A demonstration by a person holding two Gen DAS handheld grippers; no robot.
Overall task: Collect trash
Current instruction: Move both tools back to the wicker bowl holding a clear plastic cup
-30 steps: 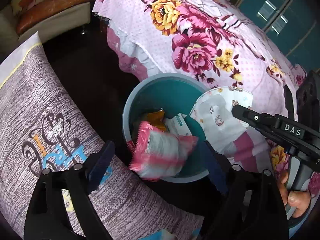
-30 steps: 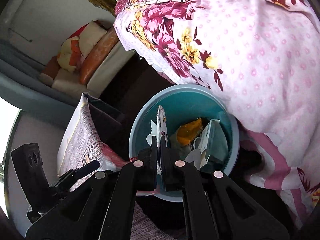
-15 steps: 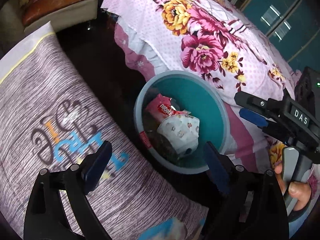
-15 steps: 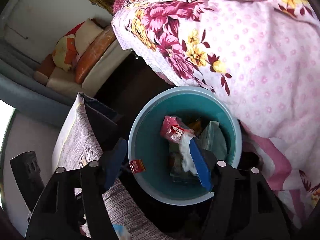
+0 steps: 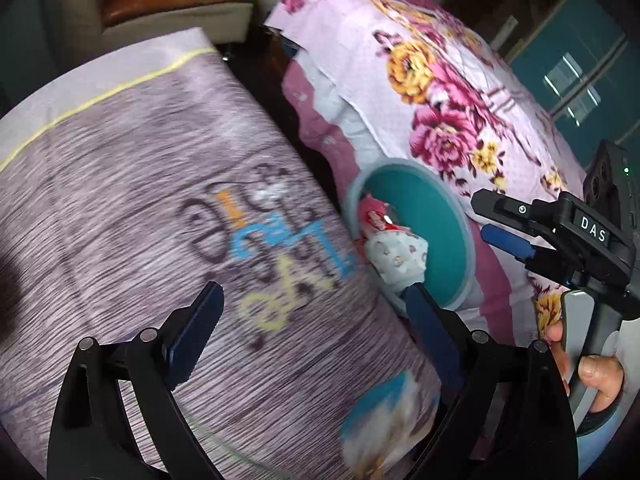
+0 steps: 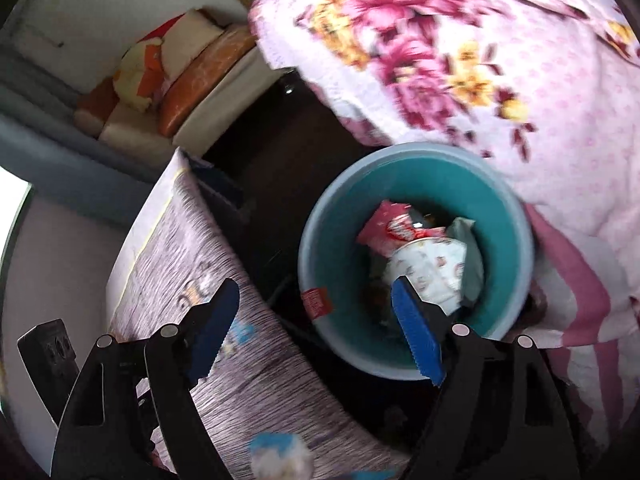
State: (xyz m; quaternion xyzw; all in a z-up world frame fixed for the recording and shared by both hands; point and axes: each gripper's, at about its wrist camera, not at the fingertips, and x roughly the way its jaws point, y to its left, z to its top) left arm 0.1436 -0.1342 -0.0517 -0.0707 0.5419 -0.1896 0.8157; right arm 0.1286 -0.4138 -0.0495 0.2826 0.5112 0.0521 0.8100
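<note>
A teal bin (image 5: 424,200) (image 6: 340,236) stands on the dark floor against the bed. Inside lie a pink wrapper (image 5: 374,216) (image 6: 390,226) and a crumpled white patterned piece (image 5: 396,256) (image 6: 432,264) on other trash. My left gripper (image 5: 312,296) is open and empty, hovering over a purple-grey pillow to the left of the bin. My right gripper (image 6: 316,292) (image 5: 486,220) hangs above the bin's near rim; its jaws are opening, with nothing between them. A hand (image 5: 592,376) holds its handle.
The purple-grey pillow (image 5: 140,220) (image 6: 188,264) with lettering lies left of the bin. A pink floral bedspread (image 5: 440,92) (image 6: 500,60) drapes right of it. A sofa with orange cushions (image 6: 208,80) stands beyond, with dark floor (image 6: 280,132) between.
The right gripper, earlier shut on the white patterned piece, opened; that piece and the pink wrapper now lie in the bin. Both grippers drifted left toward the pillow.
</note>
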